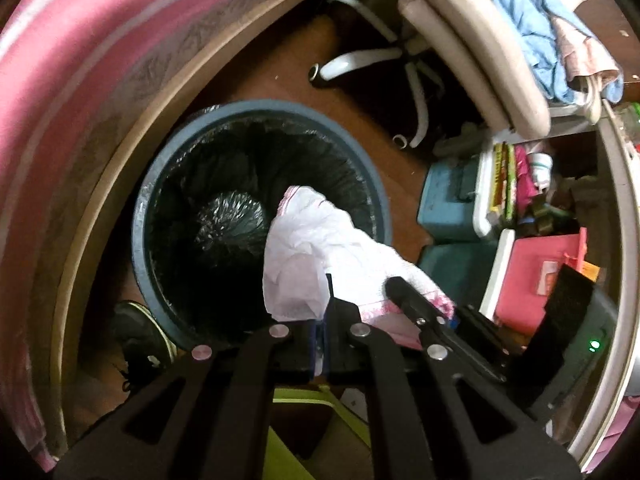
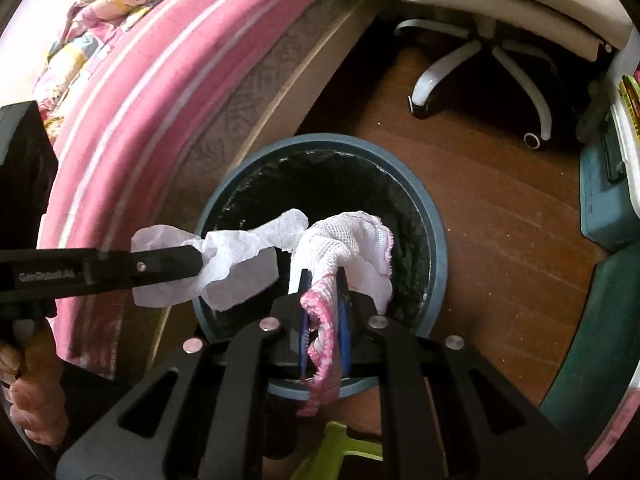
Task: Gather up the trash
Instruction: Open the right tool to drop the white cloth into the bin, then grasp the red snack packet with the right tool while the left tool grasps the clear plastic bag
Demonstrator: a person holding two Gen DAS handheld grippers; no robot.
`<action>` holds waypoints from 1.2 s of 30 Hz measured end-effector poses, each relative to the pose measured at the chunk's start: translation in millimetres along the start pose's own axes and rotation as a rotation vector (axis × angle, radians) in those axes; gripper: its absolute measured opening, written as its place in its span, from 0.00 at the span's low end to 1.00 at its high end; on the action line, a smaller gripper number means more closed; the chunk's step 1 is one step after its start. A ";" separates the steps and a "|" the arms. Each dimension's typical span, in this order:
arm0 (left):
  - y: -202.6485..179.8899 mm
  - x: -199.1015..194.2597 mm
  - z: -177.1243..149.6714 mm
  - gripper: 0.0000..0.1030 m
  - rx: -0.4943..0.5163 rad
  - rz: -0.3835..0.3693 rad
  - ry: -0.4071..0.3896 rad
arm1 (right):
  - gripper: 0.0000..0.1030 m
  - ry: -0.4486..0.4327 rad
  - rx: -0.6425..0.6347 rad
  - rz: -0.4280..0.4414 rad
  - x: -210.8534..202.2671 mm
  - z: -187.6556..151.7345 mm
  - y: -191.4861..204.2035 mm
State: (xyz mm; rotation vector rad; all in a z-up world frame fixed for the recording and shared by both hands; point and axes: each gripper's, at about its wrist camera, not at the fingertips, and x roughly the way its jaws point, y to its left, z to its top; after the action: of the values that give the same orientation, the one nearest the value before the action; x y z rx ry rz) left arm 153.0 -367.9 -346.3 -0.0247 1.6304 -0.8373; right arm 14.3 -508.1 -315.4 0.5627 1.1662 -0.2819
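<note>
The round blue-grey trash bin (image 2: 434, 240), lined with a black plastic bag (image 1: 228, 220), stands directly below and ahead of both claws, and both loads already hang over its mouth. The coming move therefore turns on a vertical relation: the liner lies straight beneath each load, so a release should drop it inside.

The left gripper (image 2: 202, 258) has its jaws pressed together on a crumpled white tissue paper (image 2: 236, 264). In the right wrist view, the tissue's long axis runs sideways from the fingertips toward the bin centre. Part of it overhangs the near-left rim, so this load sits closer to the edge.

The right gripper (image 2: 323, 280) has its jaws at a narrow gap, clamped on a white mesh cloth with a pink crocheted edge (image 2: 352, 240). The cloth's bulk lies ahead of the fingertips, over the liner — its pink tail trails back between the blue pads (image 2: 344, 312) and down past the near rim. The right claw is judged the better centred of the two.

Legible writing: white lettering on the left gripper's finger appears to read "GenRobot.AI". Print on the yellow packages (image 1: 500, 176) to the right of the bin is too small to read.
</note>
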 end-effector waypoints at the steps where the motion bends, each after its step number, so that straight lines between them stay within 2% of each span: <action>1: 2.7 4.3 1.5 0.02 -0.004 0.005 0.010 | 0.13 0.003 -0.002 -0.006 1.8 0.4 1.4; 2: 5.1 8.5 3.1 0.02 -0.011 0.017 0.021 | 0.14 0.006 -0.005 -0.010 3.6 1.1 2.3; 4: 7.5 13.2 5.1 0.05 -0.019 0.028 0.035 | 0.21 0.008 -0.013 -0.021 6.5 1.0 3.0; 5: 8.5 14.7 5.7 0.06 -0.022 0.032 0.040 | 0.33 0.007 -0.016 -0.030 7.3 0.5 4.4; 6: 8.9 16.9 6.9 0.09 -0.028 0.040 0.046 | 0.52 0.005 -0.015 -0.040 7.8 1.5 4.8; 7: 9.2 17.7 8.0 0.13 -0.034 0.045 0.049 | 0.58 0.000 -0.010 -0.050 8.0 2.1 4.6; 8: 9.4 18.1 9.0 0.24 -0.038 0.045 0.048 | 0.63 -0.011 -0.002 -0.060 6.2 2.8 3.9; 9: 9.1 17.2 10.1 0.42 -0.044 0.051 0.045 | 0.67 -0.012 -0.001 -0.066 6.9 3.8 2.9; 11: 9.6 11.0 12.2 0.60 -0.061 0.050 0.023 | 0.74 -0.012 -0.001 -0.083 5.9 3.8 3.1; 14: 13.0 -3.6 15.2 0.74 -0.112 0.018 -0.029 | 0.78 -0.023 0.002 -0.093 0.3 4.1 3.2; 20: 21.2 -25.0 11.8 0.78 -0.194 -0.012 -0.068 | 0.80 -0.075 -0.003 -0.092 -25.1 6.2 14.7; 25: 24.5 -69.9 -0.7 0.78 -0.235 -0.058 -0.179 | 0.81 -0.147 -0.060 -0.056 -55.9 12.7 43.3; 29: 32.6 -118.0 -15.3 0.79 -0.258 -0.063 -0.321 | 0.81 -0.219 -0.151 -0.008 -88.0 20.2 84.7; 32: 42.6 -165.0 -30.5 0.81 -0.290 -0.062 -0.472 | 0.83 -0.274 -0.215 0.038 -113.0 25.6 119.8; 36: 65.1 -236.5 -62.6 0.84 -0.334 -0.118 -0.677 | 0.84 -0.322 -0.296 0.135 -137.5 31.1 174.7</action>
State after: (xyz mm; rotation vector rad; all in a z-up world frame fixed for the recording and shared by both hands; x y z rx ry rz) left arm 187.7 -180.8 -179.4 -0.5834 1.1095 -0.5470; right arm 72.0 -391.0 -132.7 0.3188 0.8338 -0.0767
